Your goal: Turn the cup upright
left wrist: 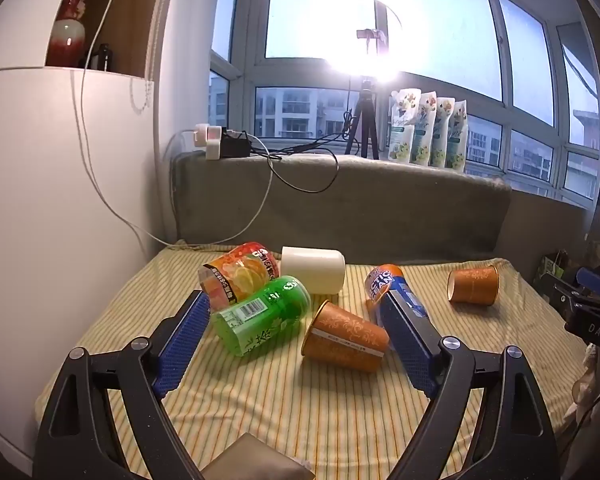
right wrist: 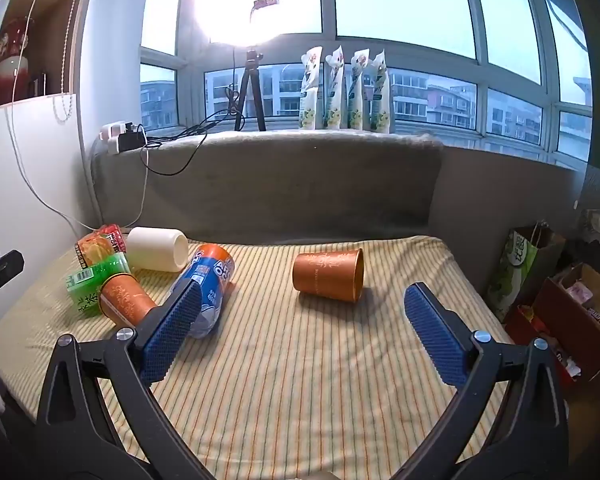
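Observation:
Several cups lie on their sides on the striped cloth. An orange paper cup lies between my left gripper's open fingers, beside a green cup. Behind are an orange-print cup, a white cup and a blue cup. A second orange cup lies alone at the right; in the right wrist view this cup lies ahead of my open, empty right gripper. The cluster sits left there: orange cup, blue cup, white cup, green cup.
A grey padded backrest runs behind the cloth, with a tripod, cables, a power strip and several refill pouches on the sill. A white cabinet stands left. Bags and boxes stand right.

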A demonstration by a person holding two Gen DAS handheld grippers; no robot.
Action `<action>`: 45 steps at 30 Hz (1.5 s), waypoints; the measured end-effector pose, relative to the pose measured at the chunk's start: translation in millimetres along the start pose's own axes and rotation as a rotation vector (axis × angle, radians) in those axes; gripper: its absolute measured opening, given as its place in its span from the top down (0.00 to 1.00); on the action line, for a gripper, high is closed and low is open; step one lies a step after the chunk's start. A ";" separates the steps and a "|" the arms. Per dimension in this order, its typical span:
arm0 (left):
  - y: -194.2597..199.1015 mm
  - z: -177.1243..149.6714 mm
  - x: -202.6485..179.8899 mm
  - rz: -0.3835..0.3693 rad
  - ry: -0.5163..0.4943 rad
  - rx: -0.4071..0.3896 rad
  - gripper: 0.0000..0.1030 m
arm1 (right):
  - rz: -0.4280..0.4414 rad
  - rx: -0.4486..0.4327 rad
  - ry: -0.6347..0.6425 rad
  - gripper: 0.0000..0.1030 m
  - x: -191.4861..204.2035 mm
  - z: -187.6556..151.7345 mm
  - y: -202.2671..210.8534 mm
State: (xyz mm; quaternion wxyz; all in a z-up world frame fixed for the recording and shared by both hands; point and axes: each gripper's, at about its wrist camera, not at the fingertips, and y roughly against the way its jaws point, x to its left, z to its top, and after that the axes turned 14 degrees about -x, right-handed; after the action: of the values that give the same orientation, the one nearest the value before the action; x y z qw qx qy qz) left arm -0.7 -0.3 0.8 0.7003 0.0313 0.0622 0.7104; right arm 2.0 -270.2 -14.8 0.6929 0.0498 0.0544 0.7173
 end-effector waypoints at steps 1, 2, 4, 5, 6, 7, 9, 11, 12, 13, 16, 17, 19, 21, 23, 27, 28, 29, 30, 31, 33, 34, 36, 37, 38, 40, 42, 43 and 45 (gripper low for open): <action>0.3 0.4 -0.2 -0.001 -0.003 -0.004 0.16 | 0.002 0.002 -0.001 0.00 1.1 -0.3 0.4; 0.6 0.9 -0.3 -0.001 -0.005 -0.008 0.16 | 0.005 0.004 -0.004 0.00 1.9 -0.5 0.6; 1.0 1.9 -0.1 -0.001 -0.008 -0.014 0.16 | 0.001 -0.007 0.004 0.00 4.9 -1.1 2.7; 1.2 2.4 0.2 -0.001 -0.008 -0.017 0.16 | 0.002 -0.007 0.001 0.00 5.8 -1.2 3.1; 1.4 2.8 0.5 0.000 -0.008 -0.020 0.16 | 0.002 -0.006 -0.003 0.00 4.7 0.0 3.0; 1.6 3.1 0.9 0.001 -0.008 -0.022 0.16 | 0.002 -0.005 -0.007 0.00 -2.7 4.7 0.5; 2.3 3.6 1.7 0.004 -0.008 -0.026 0.16 | 0.002 -0.010 -0.007 0.00 -8.6 6.8 5.7; -0.1 2.2 1.4 0.001 0.002 -0.005 0.16 | -0.002 -0.016 -0.005 0.00 -7.9 6.8 3.7; -0.5 3.1 2.4 0.000 0.004 -0.003 0.16 | -0.004 -0.015 -0.007 0.00 -9.8 7.3 1.6; -0.8 3.6 2.6 -0.001 0.005 -0.002 0.16 | -0.013 -0.021 -0.001 0.00 -5.3 9.1 3.8; -1.1 2.4 2.7 -0.001 0.003 -0.003 0.16 | -0.023 -0.032 -0.001 0.00 -4.5 7.7 3.3; -0.9 2.0 3.1 -0.001 0.005 -0.003 0.16 | -0.024 -0.036 -0.001 0.00 -4.7 7.4 3.7; -0.8 1.9 3.3 -0.001 0.007 -0.004 0.16 | -0.026 -0.040 -0.001 0.00 -4.9 7.8 4.5; -0.9 1.6 2.5 0.000 0.005 -0.004 0.16 | -0.026 -0.044 -0.001 0.00 -6.0 9.6 5.1; -1.4 0.8 2.3 0.001 0.004 -0.004 0.16 | -0.030 -0.049 0.001 0.00 -5.3 10.4 6.5; -3.1 1.0 2.1 0.001 0.001 0.000 0.16 | -0.031 -0.051 0.001 0.00 -4.4 10.6 7.7; -2.4 0.7 1.4 0.002 -0.002 -0.001 0.16 | -0.033 -0.052 0.002 0.00 -3.7 10.7 7.6; -1.8 0.8 1.1 0.002 -0.004 -0.002 0.16 | -0.034 -0.052 0.003 0.00 -3.7 11.2 7.5; -0.6 0.0 1.2 0.003 -0.006 -0.005 0.16 | -0.033 -0.051 0.002 0.00 -3.8 11.7 7.2; -0.2 -0.6 1.1 0.004 -0.007 -0.007 0.16 | -0.032 -0.052 0.003 0.00 -3.3 10.3 7.9; 0.3 -0.5 1.9 0.006 -0.007 -0.008 0.16 | -0.034 -0.053 0.005 0.00 -2.7 11.0 8.0; 0.6 -0.4 1.9 0.007 -0.005 -0.009 0.16 | -0.032 -0.053 0.006 0.00 -3.1 11.1 8.0; 0.6 -0.5 2.8 0.008 -0.001 -0.008 0.16 | -0.033 -0.053 0.005 0.00 -3.4 10.0 7.4; 0.6 -0.6 2.8 0.007 0.000 -0.007 0.16 | -0.032 -0.054 0.006 0.00 -3.4 11.5 7.9; 0.7 -0.6 2.7 0.008 -0.001 -0.009 0.16 | -0.033 -0.054 0.007 0.00 -3.6 11.7 7.9; 0.5 -0.7 2.4 0.007 -0.005 -0.008 0.16 | -0.032 -0.052 0.005 0.00 -4.6 12.0 7.6; 0.4 -1.0 1.9 0.007 -0.006 -0.009 0.16 | -0.032 -0.055 0.004 0.00 -3.7 9.9 8.1; 0.2 -1.0 1.9 0.008 -0.006 -0.008 0.16 | -0.034 -0.056 0.005 0.00 -3.1 9.5 8.1; -0.4 -1.1 2.0 0.007 -0.003 -0.006 0.16 | -0.033 -0.056 0.007 0.00 -3.1 9.7 8.1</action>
State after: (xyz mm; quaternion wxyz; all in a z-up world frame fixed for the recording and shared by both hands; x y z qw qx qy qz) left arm -0.5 1.7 -0.4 0.6979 0.0305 0.0585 0.7131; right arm -4.5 -273.5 -4.0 0.7057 0.0270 0.0375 0.7070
